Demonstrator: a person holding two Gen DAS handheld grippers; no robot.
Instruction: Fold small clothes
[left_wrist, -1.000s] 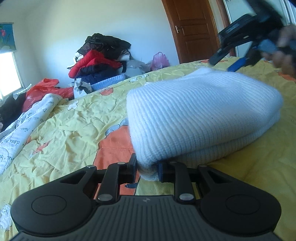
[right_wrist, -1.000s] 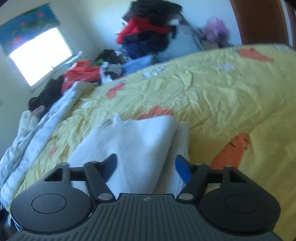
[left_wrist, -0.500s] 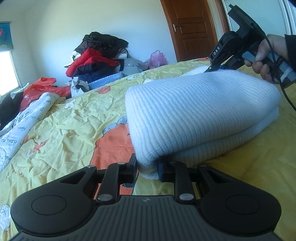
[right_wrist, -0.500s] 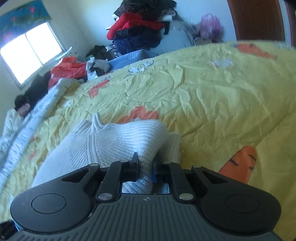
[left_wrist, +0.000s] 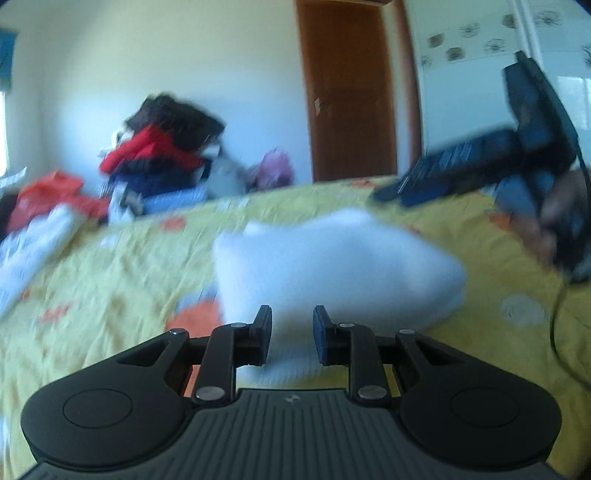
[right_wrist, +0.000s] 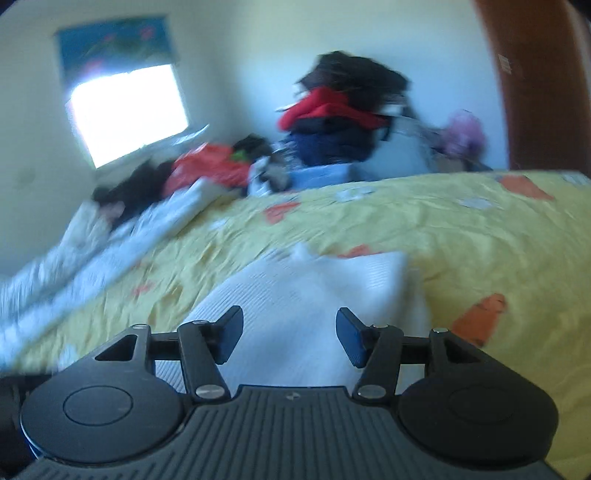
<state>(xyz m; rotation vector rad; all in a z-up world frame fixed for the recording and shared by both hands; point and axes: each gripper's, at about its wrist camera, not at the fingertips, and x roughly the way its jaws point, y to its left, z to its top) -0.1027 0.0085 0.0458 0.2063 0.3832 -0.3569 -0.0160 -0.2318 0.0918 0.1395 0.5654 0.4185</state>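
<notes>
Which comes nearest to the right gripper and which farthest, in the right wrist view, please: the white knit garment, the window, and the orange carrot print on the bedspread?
1. white knit garment, directly ahead of the right gripper, between its open fingers.
2. orange carrot print, on the bedspread to the right.
3. window, on the far wall, upper left.

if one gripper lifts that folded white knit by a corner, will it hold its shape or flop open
The white knit would probably flop: it is soft ribbed cloth lying in loose, puffy layers. It looks light for its bulk. It will likely drag, not slide, on the wrinkled yellow bedcover.
</notes>
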